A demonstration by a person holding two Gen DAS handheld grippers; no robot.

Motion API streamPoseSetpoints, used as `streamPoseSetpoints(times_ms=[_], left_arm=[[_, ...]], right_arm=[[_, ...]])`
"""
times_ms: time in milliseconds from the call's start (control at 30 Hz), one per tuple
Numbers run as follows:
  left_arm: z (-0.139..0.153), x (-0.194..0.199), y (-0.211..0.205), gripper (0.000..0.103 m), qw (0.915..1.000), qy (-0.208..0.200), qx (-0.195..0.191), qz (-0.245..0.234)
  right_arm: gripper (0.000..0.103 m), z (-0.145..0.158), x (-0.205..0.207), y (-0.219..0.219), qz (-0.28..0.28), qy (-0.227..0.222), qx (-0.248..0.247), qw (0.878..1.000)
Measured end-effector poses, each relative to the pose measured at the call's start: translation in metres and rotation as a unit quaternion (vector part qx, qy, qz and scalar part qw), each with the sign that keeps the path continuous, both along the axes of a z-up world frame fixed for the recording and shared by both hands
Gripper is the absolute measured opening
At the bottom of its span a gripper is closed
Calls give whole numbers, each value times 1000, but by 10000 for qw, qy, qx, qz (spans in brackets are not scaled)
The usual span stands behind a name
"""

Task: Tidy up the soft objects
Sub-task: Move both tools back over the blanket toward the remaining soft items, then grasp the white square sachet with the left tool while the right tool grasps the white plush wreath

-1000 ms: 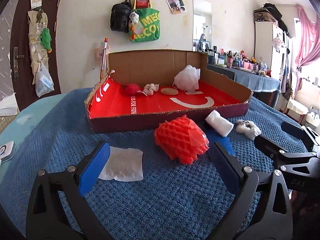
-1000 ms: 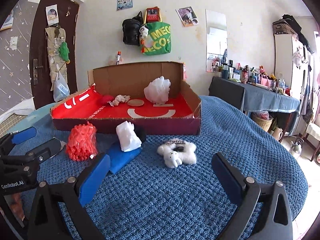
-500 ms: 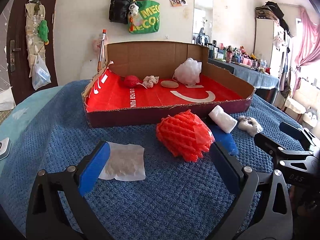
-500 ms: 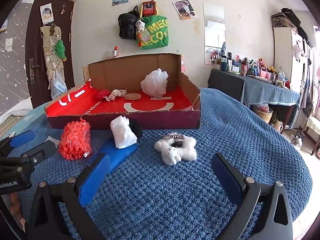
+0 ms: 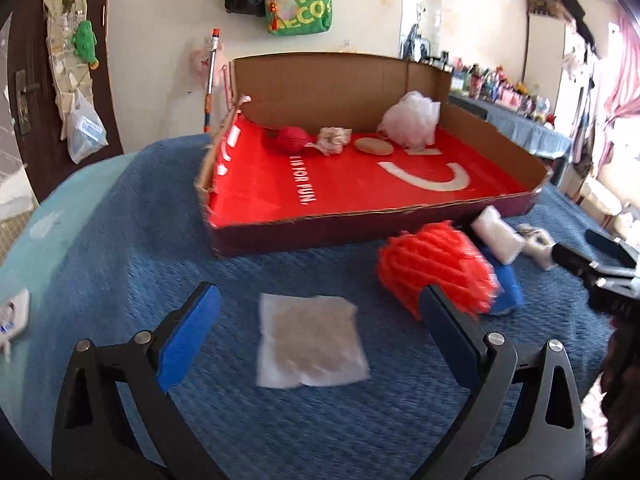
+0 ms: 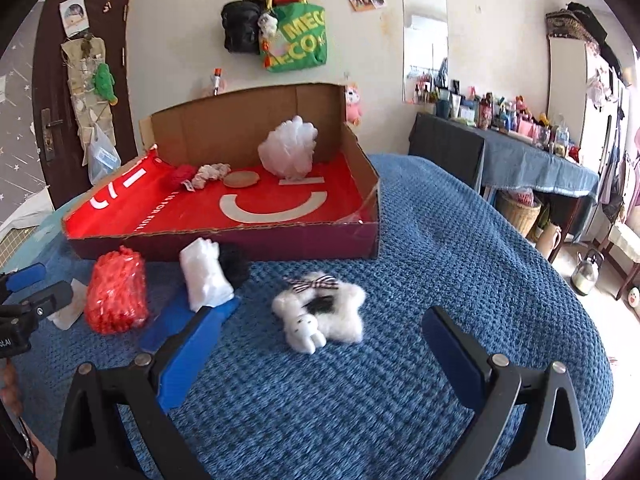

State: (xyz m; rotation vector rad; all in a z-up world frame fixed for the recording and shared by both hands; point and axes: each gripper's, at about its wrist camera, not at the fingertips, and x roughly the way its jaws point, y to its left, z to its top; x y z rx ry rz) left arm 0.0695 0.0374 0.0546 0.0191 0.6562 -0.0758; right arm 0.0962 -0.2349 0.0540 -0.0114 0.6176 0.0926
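A shallow cardboard box (image 5: pixel 304 228) (image 6: pixel 248 244) with a red floor holds a white mesh puff (image 5: pixel 410 125) (image 6: pixel 289 153), a red ball (image 5: pixel 290 139), a crumpled scrunchie (image 5: pixel 334 140) and a tan disc (image 5: pixel 374 146). On the blue blanket before it lie a white flat pad (image 5: pixel 310 340), a red foam net (image 5: pixel 436 268) (image 6: pixel 116 294), a white roll (image 5: pixel 496 234) (image 6: pixel 204 276), a blue cloth (image 6: pixel 168 324) and a white plush star (image 6: pixel 320 312). My left gripper (image 5: pixel 320 338) is open over the flat pad. My right gripper (image 6: pixel 320 354) is open just short of the plush star.
A black fuzzy item (image 6: pixel 234 264) sits behind the white roll. Bags (image 6: pixel 296 36) hang on the far wall. A cluttered table (image 6: pixel 528 148) stands at the right, a dark door (image 5: pixel 24 80) at the left. A small white object (image 5: pixel 12 312) lies at the blanket's left edge.
My left gripper has swung left and tipped down, so the flat pad now lies between its fingers instead of the red net. My right gripper has edged closer to the plush star.
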Motion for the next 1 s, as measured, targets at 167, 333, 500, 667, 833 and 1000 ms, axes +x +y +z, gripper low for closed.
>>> streamPoseSetpoints(times_ms=[167, 333, 500, 667, 833, 1000], left_arm=[[-3, 12, 6, 101, 9990, 314, 225, -201], [-15, 16, 6, 101, 9962, 651, 406, -407], [-26, 22, 4, 89, 9941, 866, 331, -565], [-27, 22, 2, 50, 9923, 920, 106, -819], [-15, 18, 2, 39, 9915, 829, -50, -998], [-4, 15, 1, 39, 9917, 687, -105, -1078]], right_arm=[[103, 1, 18, -10, 11, 316, 42, 9995], [103, -3, 36, -13, 183, 708, -25, 9973], [91, -14, 49, -15, 330, 1074, 37, 9937], [56, -20, 51, -10, 588, 1150, 59, 9916], [44, -13, 43, -7, 803, 1042, 145, 9912], [44, 0, 36, -11, 845, 880, 304, 9921]])
